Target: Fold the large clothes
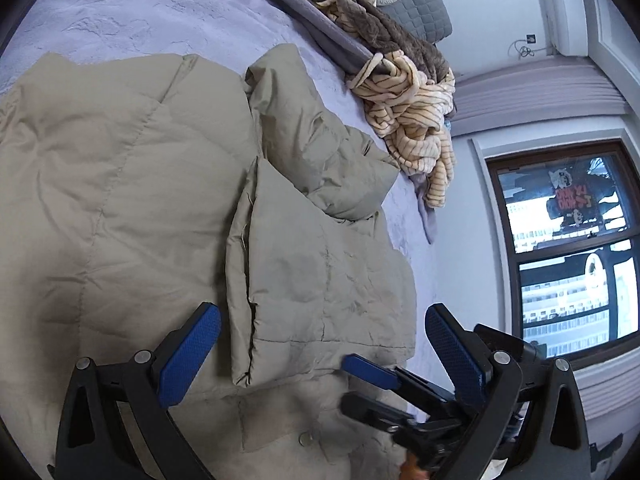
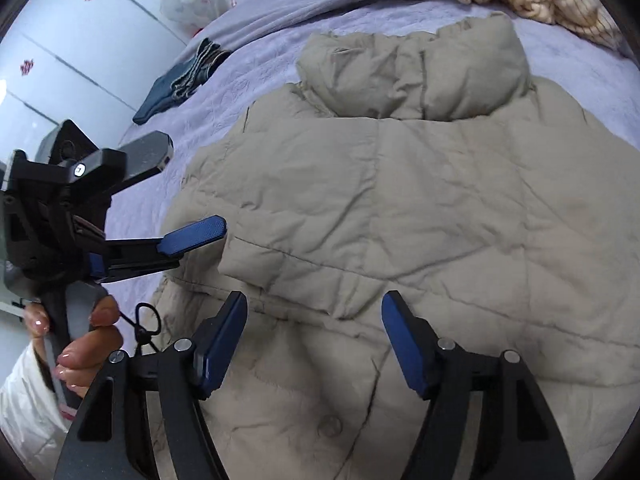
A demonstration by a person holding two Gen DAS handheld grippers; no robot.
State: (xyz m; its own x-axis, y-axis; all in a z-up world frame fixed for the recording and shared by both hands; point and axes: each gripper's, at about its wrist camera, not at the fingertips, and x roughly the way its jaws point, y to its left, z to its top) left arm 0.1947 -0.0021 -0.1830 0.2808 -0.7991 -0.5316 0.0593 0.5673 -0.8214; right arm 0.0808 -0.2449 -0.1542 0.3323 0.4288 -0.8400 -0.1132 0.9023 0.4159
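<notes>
Right wrist view: both tongs (image 2: 314,338) (image 1: 320,354) agape, empty, over beige puffer jacket (image 2: 400,200) on bed (image 2: 260,64).

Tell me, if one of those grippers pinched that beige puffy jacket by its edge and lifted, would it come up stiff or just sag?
The puffy jacket would probably sag and drape: its folded sleeve already lies limp and creased. The quilted padding suggests it is light for its bulk. Its smooth shell may slip in the blue pads.
</notes>
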